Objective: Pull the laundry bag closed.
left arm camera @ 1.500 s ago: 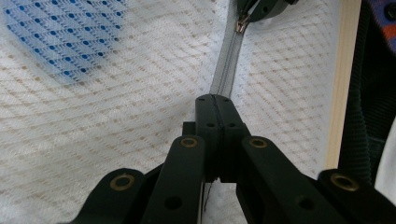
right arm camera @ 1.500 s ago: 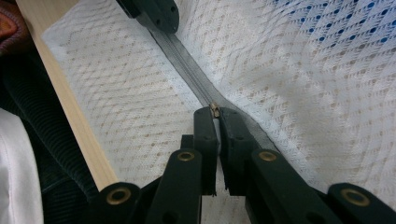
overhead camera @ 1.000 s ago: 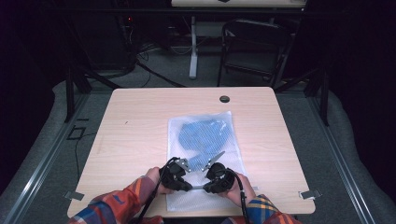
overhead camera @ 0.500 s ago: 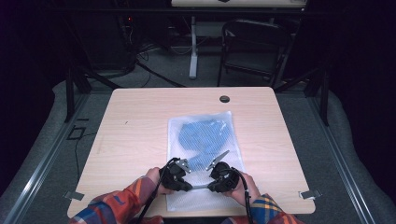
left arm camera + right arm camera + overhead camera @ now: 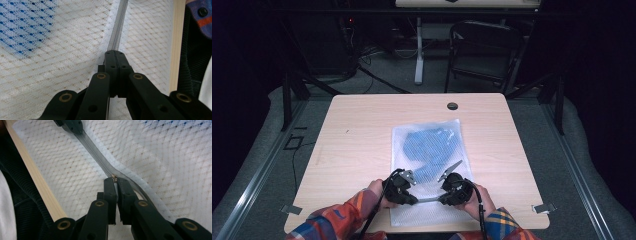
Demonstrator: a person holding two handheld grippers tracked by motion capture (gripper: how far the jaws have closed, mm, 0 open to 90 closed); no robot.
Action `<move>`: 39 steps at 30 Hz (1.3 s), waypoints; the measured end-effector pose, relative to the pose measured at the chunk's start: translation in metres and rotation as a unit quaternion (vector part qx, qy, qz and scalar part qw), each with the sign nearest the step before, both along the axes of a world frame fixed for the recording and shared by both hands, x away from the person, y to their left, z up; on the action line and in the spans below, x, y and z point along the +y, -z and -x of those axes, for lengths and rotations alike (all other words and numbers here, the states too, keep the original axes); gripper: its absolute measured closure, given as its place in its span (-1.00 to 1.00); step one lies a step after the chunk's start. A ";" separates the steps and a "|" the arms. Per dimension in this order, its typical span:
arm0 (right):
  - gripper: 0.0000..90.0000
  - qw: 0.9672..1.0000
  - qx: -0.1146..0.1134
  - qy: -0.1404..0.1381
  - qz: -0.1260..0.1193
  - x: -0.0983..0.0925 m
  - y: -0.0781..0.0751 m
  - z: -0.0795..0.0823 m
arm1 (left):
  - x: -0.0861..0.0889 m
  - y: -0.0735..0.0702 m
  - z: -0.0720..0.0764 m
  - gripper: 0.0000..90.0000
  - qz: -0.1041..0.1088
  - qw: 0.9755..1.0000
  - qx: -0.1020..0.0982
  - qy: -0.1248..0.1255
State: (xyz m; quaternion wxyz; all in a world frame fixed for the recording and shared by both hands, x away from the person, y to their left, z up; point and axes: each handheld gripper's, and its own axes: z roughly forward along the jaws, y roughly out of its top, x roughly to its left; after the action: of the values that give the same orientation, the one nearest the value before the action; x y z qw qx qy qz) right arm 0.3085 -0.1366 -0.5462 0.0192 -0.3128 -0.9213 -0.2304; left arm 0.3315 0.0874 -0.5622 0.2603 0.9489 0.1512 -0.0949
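Right gripper [image 5: 451, 186] shifted slightly right along zipper [image 5: 117, 37]; left gripper [image 5: 404, 186] unchanged. Both clamp zipper of mesh bag [image 5: 432, 150], flat at table's [image 5: 357, 130] near edge. Right pinches slider [image 5: 114, 178]; zip travel barely started.

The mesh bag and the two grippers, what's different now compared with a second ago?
Little. The right gripper, shut on the zipper pull, has edged slightly right along the zipper. The left gripper stays shut on the zipper, in place. The mesh bag with the blue cloth inside lies where it did on the table. Nothing was let go.
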 end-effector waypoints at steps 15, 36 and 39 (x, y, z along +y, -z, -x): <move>0.92 1.000 0.002 0.010 0.006 -0.015 -0.002 0.000 | 0.000 0.000 0.000 1.00 0.000 1.000 -0.002 -0.001; 0.92 0.999 0.001 0.036 0.013 -0.047 -0.006 0.003 | 0.001 0.000 -0.001 1.00 0.003 1.000 0.003 0.002; 0.92 0.999 0.005 0.037 0.014 -0.045 -0.005 0.004 | 0.000 0.000 -0.001 1.00 0.000 1.000 0.003 0.002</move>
State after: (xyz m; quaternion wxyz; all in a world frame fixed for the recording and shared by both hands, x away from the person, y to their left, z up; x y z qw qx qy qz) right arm 0.3047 -0.1811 -0.5408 0.0103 -0.3478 -0.9122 -0.2162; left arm 0.3322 0.0872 -0.5621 0.2597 0.9489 0.1500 -0.0983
